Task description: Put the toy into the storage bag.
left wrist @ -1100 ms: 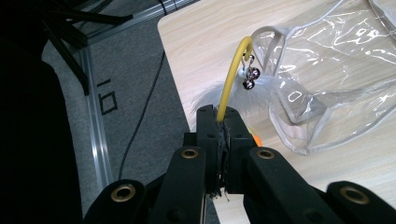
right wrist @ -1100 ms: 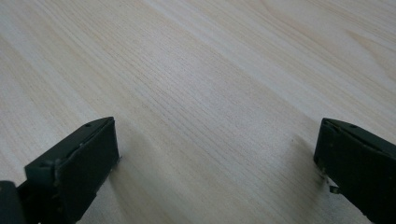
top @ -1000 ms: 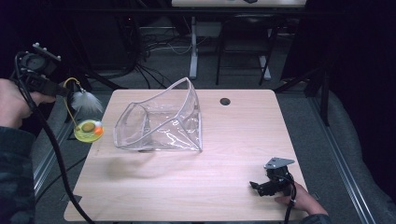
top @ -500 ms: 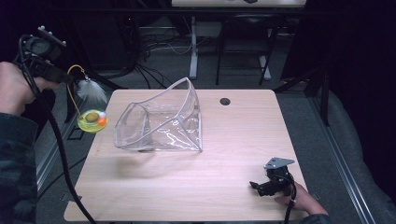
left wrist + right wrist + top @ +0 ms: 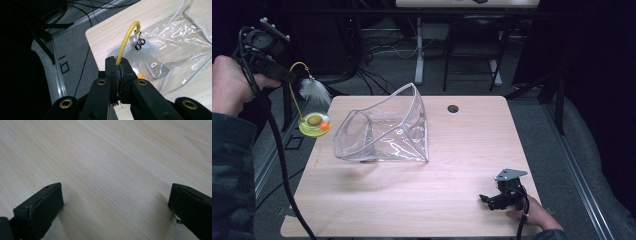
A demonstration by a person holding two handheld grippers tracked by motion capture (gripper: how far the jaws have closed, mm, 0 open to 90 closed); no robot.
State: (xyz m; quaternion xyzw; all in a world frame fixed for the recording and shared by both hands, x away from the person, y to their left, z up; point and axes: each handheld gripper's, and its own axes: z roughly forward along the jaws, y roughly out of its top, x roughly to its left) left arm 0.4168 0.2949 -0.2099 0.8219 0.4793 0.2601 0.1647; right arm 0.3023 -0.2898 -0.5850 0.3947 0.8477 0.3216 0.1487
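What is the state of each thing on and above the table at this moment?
Left gripper: shut on the yellow wire.
Cat toy: hanging in the air by its yellow wire, beside the table's left edge.
Clear pouch: lying on its side on the table, mouth open toward the toy.
Right gripper: open, holding nothing, low over the bare wood.

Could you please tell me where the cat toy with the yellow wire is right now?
In the high view, the cat toy hangs from the left gripper, clear of the table's left edge, beside the clear plastic bag.
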